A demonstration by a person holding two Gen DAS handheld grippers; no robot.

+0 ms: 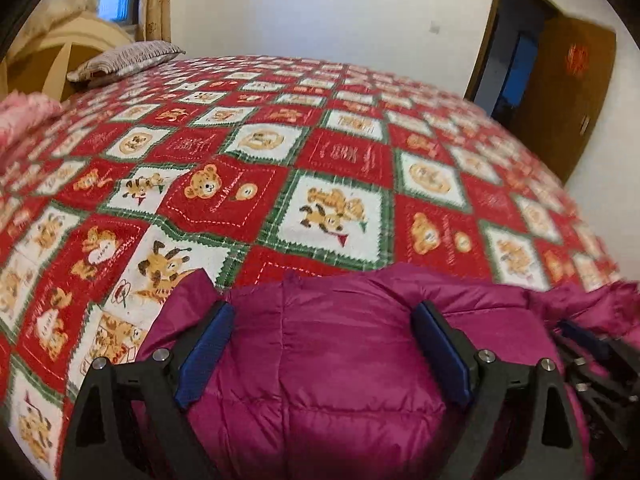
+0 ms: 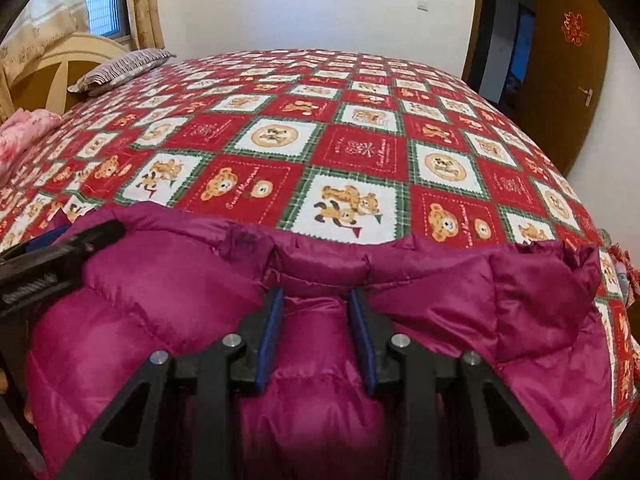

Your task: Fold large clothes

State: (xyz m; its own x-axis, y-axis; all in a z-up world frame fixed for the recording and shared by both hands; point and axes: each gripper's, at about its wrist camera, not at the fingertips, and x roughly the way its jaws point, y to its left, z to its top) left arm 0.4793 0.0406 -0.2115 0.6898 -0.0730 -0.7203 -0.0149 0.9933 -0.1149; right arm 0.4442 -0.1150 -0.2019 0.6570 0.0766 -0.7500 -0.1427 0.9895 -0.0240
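A magenta quilted down jacket (image 1: 328, 356) lies on the near edge of a bed; it also fills the lower part of the right wrist view (image 2: 168, 292). My left gripper (image 1: 324, 312) is open, its blue-padded jaws wide apart over the jacket's puffy fabric. My right gripper (image 2: 316, 300) is shut on a fold of the jacket, just below its upper hem. The left gripper shows at the left edge of the right wrist view (image 2: 92, 240), and the right gripper at the right edge of the left wrist view (image 1: 584, 340).
The bed carries a red, white and green bear-patterned cover (image 2: 360, 152). A striped pillow (image 2: 124, 66) and a cream headboard (image 2: 52, 68) are at the far left, pink bedding (image 2: 20, 132) at the left edge. A brown door (image 2: 568, 64) stands open at the right.
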